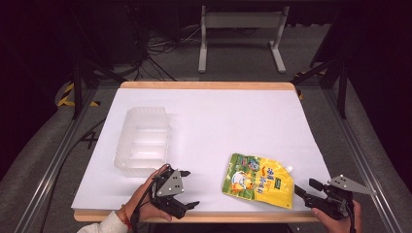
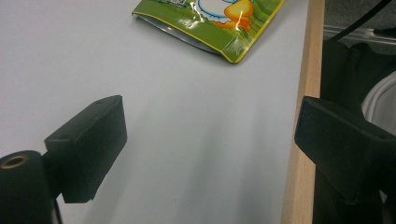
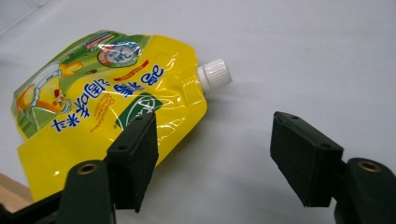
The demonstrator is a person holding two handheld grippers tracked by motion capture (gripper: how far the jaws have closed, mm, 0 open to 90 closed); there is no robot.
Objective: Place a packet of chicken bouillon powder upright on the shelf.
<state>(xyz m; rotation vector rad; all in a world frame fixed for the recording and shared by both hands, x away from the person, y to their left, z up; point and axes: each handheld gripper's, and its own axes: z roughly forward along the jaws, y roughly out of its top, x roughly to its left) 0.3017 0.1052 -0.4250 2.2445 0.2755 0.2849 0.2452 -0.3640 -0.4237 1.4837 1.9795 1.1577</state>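
Two handheld grippers, both at the near edge of the table. Right gripper (image 1: 302, 188): jaws spread wide, nothing between them, held low over the white sheet at the near right corner and aimed leftward at the pouch. In the right gripper view its left jaw stands in front of the pouch's lower yellow edge; contact cannot be told, and the right jaw stands over bare sheet. Left gripper (image 1: 187, 188): jaws likewise spread and empty, held in the person's left hand (image 1: 145, 199) at the near edge, left of centre, pointing right; in the left gripper view one jaw hangs over the sheet, the other past the wooden table edge (image 2: 299, 107).

Spouted pouch (image 1: 258, 180): yellow and green, printed with a cartoon duck, lying flat on the sheet at near right, between the two grippers and closer to the right one. Its white screw cap (image 3: 214, 74) points to the table's right.

Clear plastic tray (image 1: 143, 141): rectangular, ribbed, empty, on the left half of the sheet, just beyond the left gripper.

White sheet (image 1: 218, 121): covers the wooden table top.
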